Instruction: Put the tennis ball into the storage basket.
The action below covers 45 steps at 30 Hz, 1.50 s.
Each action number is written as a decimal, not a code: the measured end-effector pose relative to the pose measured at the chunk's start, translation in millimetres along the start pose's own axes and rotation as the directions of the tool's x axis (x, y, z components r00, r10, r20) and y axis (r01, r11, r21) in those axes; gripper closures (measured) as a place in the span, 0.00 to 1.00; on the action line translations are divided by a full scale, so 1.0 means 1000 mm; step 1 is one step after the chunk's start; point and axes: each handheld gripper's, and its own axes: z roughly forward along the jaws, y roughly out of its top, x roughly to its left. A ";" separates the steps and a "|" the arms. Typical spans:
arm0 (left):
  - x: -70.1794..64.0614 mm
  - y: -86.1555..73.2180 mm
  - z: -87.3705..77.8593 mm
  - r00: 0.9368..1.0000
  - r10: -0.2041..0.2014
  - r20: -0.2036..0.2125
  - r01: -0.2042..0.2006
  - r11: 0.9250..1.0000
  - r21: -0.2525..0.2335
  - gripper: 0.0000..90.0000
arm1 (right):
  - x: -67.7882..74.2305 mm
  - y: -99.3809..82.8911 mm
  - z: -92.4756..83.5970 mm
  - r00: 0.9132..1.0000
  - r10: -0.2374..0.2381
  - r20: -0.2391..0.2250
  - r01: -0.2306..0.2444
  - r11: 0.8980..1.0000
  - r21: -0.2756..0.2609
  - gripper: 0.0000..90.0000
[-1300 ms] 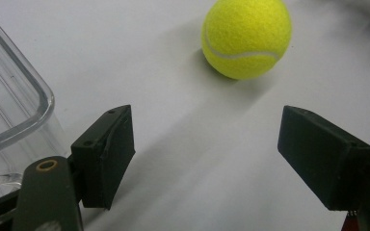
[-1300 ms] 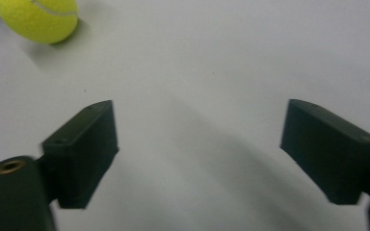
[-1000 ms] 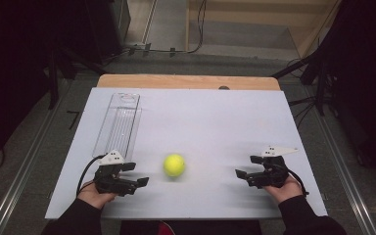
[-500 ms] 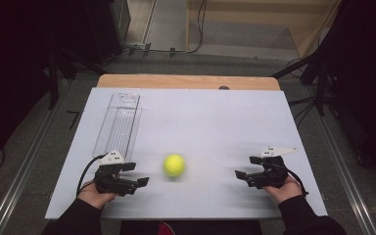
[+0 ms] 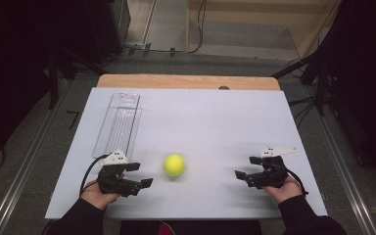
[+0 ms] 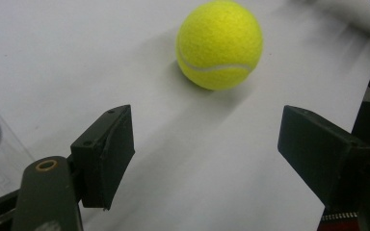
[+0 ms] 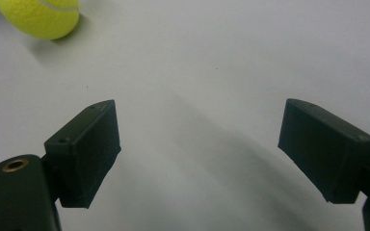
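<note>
Forearms enter from the near edge of the white table, each hand resting on the surface with a two-jaw tool. Left gripper lies at the near left, its jaws spread with only bare tabletop between them, as the left gripper view confirms. Right gripper lies at the near right, jaws likewise spread and holding nothing; the right gripper view shows blank table between the two black pads.

Tennis ball, yellow-green, sits on the table between the two grippers, near the left one and well apart from the right. In the left gripper view the ball stands ahead of the jaws, apart from both pads, slightly toward the right-hand pad. In the right gripper view it appears at the upper left corner, well off the jaws' line.

Clear plastic container, long and narrow, lies farther back on the left side of the table, just beyond the left gripper, and appears empty. Wooden board edge borders the far side.

Progress, as judged: nothing has been grasped or placed. The ball remains free, so approach, closure on the ball, lift and transfer, probably into the container, all remain to be done.
</note>
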 end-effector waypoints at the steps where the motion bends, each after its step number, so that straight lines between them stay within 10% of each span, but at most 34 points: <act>1: -0.001 0.001 0.000 1.000 -0.001 -0.001 0.001 1.000 0.001 0.24 | 0.000 0.000 0.000 1.000 0.000 0.000 0.000 1.000 0.000 0.14; 23: -0.015 0.032 0.015 0.999 0.030 0.010 -0.030 1.000 0.008 0.23 | 0.000 -0.001 0.000 1.000 0.001 0.004 -0.001 1.000 0.001 0.14; 34: -0.016 0.050 0.021 0.993 0.008 0.120 -0.001 0.998 -0.058 0.00 | -0.001 -0.001 0.000 1.000 0.001 0.003 -0.001 1.000 0.005 0.14; 45: -0.013 0.065 0.029 0.998 0.004 0.062 -0.004 1.000 0.001 0.00 | -0.001 -0.001 0.000 1.000 0.000 0.003 0.000 1.000 0.006 0.14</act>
